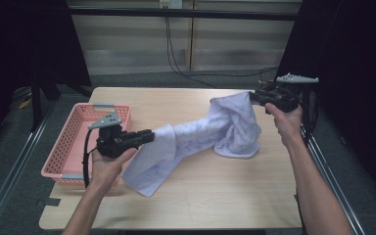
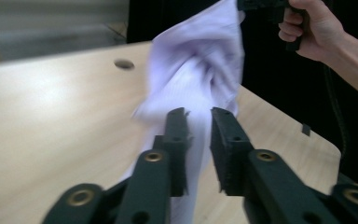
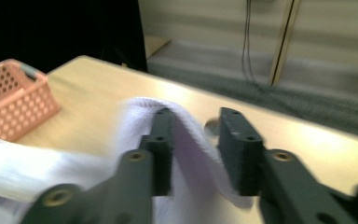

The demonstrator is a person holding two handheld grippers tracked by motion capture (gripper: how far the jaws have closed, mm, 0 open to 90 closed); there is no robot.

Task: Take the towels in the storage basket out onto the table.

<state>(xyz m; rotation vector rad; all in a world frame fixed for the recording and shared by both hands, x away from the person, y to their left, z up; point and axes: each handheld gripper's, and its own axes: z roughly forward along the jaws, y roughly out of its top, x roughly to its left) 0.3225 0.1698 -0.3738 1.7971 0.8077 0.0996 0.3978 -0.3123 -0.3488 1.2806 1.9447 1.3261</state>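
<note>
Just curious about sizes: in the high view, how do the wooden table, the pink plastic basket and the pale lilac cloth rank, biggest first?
1. Wooden table
2. Pale lilac cloth
3. Pink plastic basket
Cloth and basket look close in size.

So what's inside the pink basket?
Nothing shows on the basket floor that can be seen. The left gripper and hand cover its right side, so that part can't be checked. The cloth lies on the table.

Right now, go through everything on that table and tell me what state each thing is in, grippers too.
Towel: lifted and stretched between both grippers, its middle sagging to the table.
Left gripper: jaws apart, towel between them.
Right gripper: jaws apart, towel edge draped between them.
Pink basket: upright at the table's left edge, nothing visible inside.
</note>
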